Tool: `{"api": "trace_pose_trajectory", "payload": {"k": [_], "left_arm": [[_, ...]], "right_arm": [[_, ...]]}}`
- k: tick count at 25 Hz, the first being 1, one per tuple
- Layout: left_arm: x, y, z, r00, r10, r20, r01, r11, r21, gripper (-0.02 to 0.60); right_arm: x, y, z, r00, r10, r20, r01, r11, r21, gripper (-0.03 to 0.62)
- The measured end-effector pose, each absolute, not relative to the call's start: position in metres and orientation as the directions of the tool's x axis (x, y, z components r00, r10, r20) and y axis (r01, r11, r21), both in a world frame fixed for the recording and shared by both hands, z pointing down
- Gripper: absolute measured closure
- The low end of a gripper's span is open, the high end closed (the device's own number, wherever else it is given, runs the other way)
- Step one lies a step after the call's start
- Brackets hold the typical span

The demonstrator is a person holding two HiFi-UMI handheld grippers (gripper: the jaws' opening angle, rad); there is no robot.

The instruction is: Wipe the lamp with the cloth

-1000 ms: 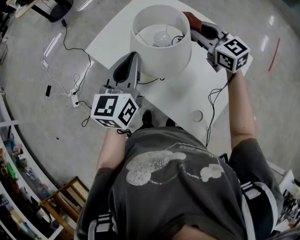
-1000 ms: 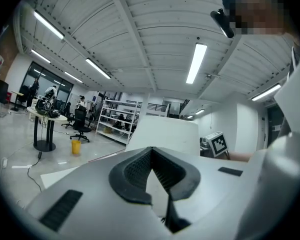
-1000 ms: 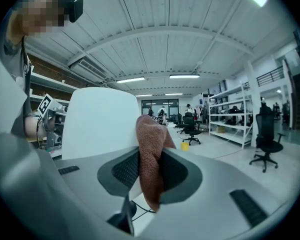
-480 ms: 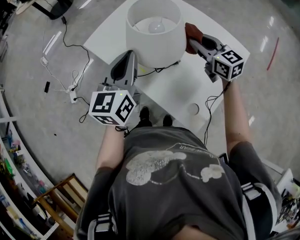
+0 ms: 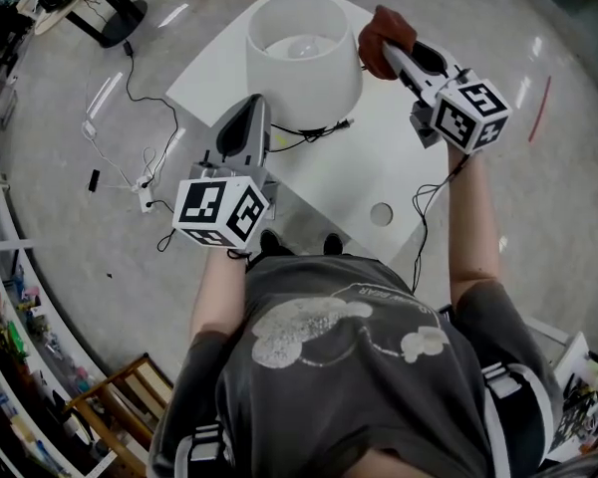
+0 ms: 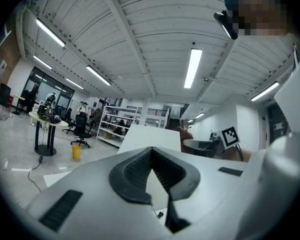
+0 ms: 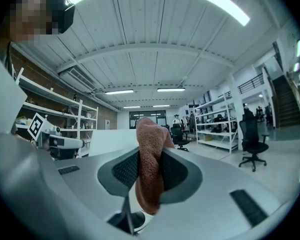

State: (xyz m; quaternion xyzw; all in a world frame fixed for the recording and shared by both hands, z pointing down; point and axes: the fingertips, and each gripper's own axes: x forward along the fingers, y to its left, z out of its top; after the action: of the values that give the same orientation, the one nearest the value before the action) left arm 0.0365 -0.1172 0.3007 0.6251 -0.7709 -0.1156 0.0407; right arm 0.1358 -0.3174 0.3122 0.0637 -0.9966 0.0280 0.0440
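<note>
Your right tongs (image 5: 391,56) clamped the brown cloth (image 5: 383,30); your left tongs (image 5: 256,108) were closed on nothing, the lamp (image 5: 304,68) standing between them.

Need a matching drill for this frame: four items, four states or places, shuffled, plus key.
1. lamp
2. cloth
3. left tool
4. right tool

A. jaws together, nothing between them
B. reddish-brown, pinched between jaws
C. white, standing on the table
D. clamped shut on fabric, beside the shade

Pairs: 1-C, 2-B, 3-A, 4-D
</note>
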Motion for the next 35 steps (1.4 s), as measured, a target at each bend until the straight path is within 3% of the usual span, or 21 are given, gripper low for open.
{"api": "trace_pose_trajectory", "payload": {"k": [10,35], "left_arm": [[0.022,-0.127,0.300,-0.102,-0.991,-0.084,-0.967,0.079,0.242,0.574],[0.018,-0.128,0.322,0.175,-0.982,-0.065,-0.946,-0.186,0.265,0.574]], "right_arm": [[0.120,-0.272,0.303,-0.982,-0.155,0.103,-0.153,0.988,0.033,0.497],[0.169,-0.238,0.436,-0.847,-0.421,0.324,-0.482,0.866,-0.134,0.497]]}}
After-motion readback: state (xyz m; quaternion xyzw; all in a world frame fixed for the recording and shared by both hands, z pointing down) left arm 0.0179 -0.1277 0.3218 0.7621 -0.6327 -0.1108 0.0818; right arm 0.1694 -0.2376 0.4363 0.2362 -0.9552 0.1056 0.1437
